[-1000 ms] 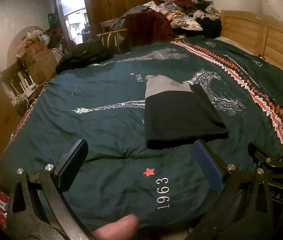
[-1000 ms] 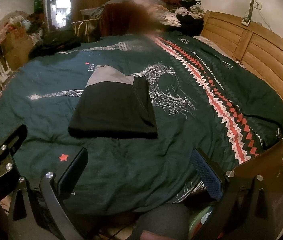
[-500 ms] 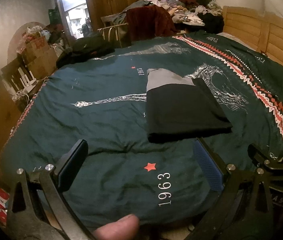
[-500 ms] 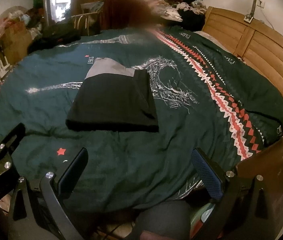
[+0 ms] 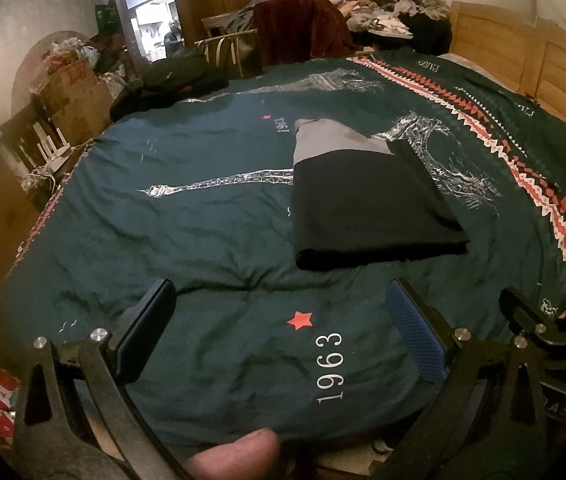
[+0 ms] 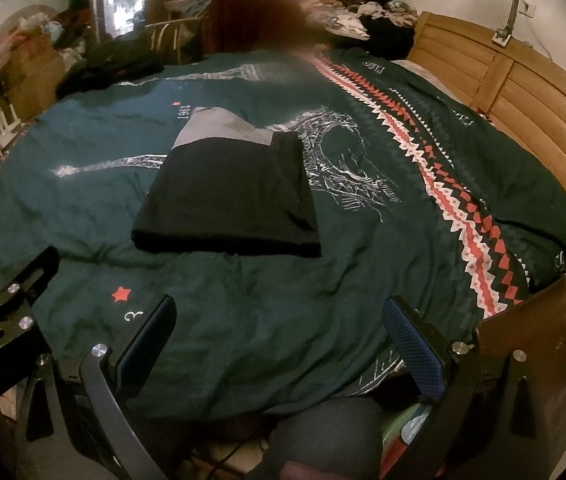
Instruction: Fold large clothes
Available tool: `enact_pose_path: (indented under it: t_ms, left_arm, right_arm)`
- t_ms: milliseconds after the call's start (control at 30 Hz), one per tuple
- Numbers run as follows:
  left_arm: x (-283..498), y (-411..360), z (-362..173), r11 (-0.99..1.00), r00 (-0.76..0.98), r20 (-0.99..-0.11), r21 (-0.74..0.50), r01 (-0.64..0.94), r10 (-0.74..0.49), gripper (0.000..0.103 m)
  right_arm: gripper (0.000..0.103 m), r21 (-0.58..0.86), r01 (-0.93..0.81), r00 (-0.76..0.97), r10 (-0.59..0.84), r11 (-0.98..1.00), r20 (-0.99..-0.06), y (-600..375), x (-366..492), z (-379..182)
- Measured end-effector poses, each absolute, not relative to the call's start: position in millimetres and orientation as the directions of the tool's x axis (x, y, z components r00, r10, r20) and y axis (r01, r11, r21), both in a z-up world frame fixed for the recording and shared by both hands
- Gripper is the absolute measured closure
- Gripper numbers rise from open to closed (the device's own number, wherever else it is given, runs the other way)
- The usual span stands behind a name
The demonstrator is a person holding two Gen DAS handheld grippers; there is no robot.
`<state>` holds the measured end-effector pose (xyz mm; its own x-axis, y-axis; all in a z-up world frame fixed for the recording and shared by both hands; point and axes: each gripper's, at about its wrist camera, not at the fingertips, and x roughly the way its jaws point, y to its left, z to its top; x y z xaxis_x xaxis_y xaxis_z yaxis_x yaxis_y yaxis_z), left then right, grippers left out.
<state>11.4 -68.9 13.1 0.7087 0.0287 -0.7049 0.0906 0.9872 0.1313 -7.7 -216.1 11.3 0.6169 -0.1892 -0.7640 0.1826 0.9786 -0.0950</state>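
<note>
At the near edge of the bed, the left gripper (image 5: 281, 308) hangs with its jaws spread wide and nothing between them, one dark pad on the left and a blue textured pad on the right. A fingertip (image 5: 235, 454) of the person shows at the bottom of the left wrist view. The right gripper (image 6: 279, 322) hangs just beside it, likewise spread wide and holding nothing; its frame shows at the right edge of the left wrist view, and the left gripper's frame shows at the left edge of the right wrist view.

Below both lies a dark green bedspread (image 5: 203, 216) printed with a red star (image 5: 300, 320) and the white figures "1963" (image 5: 330, 368) close to the left gripper. Beyond them, near the middle of the bed, rests the folded garment (image 5: 367, 204), black with a grey band at its far end, lying flat as a neat rectangle on the bedspread, apart from both grippers. To its right runs a red, white and black zigzag stripe (image 6: 463, 204), and past that stands the wooden headboard (image 6: 523, 92).

At the far side, a heap of dark clothes (image 5: 171, 84) sits on the bed's corner, with a chair (image 5: 227, 46) draped in dark red cloth and a large pile of mixed clothing (image 5: 375, 16) behind. Cardboard boxes (image 5: 75, 96) stand at the far left by a lit doorway (image 5: 149, 12).
</note>
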Motion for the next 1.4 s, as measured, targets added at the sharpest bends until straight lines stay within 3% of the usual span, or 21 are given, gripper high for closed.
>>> enact_pose_path:
  t_ms: [967, 1400]
  left_arm:
    - [11, -70, 13, 0.988, 0.710, -0.704, 0.127, 0.089, 0.027, 0.000]
    - [8, -54, 29, 0.994, 0.755, -0.655, 0.075, 0.075, -0.007, 0.000]
  right_arm:
    - [0.000, -0.099, 0.165, 0.623, -0.182, 0.981, -0.761, -212, -10, 11]
    - [0.000, -0.194, 0.190, 0.653, -0.272, 0.962, -0.707, -200, -12, 27]
